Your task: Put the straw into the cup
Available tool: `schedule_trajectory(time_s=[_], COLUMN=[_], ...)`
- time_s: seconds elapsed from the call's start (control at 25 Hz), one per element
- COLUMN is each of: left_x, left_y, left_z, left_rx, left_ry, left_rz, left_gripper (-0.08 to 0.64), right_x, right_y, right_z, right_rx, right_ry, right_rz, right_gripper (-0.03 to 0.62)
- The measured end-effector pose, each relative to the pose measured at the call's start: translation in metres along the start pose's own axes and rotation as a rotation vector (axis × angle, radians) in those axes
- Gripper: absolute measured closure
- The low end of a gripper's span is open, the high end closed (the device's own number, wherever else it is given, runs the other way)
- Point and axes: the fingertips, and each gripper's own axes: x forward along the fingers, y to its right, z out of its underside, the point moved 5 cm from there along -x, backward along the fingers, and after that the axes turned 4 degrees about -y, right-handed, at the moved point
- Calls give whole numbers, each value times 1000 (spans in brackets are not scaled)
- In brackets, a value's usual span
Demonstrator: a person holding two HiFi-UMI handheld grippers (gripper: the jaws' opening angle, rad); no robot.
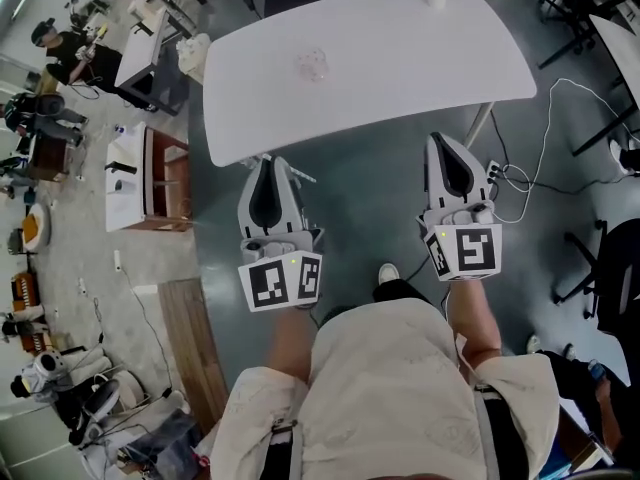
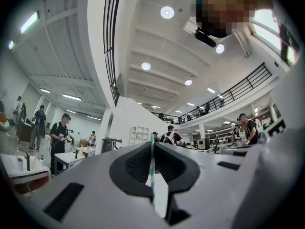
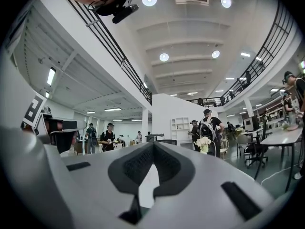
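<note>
Straw (image 2: 151, 168) clamped between jaws of left gripper (image 2: 152, 146).

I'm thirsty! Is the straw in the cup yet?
Not yet. Done: the striped straw is picked up. In hand: the left gripper is shut on it. Left: the clear cup on the white table has no straw in it and stands apart from both grippers, so the straw must go there. The right gripper is shut, empty.

The straw (image 2: 152, 162), thin with teal and white stripes, is pinched between the closed jaws of the left gripper (image 2: 152, 149). The cup (image 1: 312, 65), small and clear, stands on the white counter (image 1: 420, 58), well apart from the straw.
</note>
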Motion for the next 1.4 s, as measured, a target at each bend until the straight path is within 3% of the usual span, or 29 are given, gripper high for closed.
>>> schedule_trajectory(time_s=[0.2,0.56,1.12,1.4], left_x=[32,79,221,283], left_y=[7,-23,-160,-205], left_z=[-4,22,32,46], left_rx=[4,-32,-115,-169], left_ry=[0,2,-24,-31], left_rz=[3,26,72,129], left_gripper=[537,537,537,537], right_x=[25,75,258,319], right_y=[20,16,-35,-51], right_z=[-3,20,19,26], right_rx=[12,-7,-51,-79], right_ry=[5,-22,-85,-125], right_rz=[-6,-4,21,71], right_gripper=[591,591,591,591])
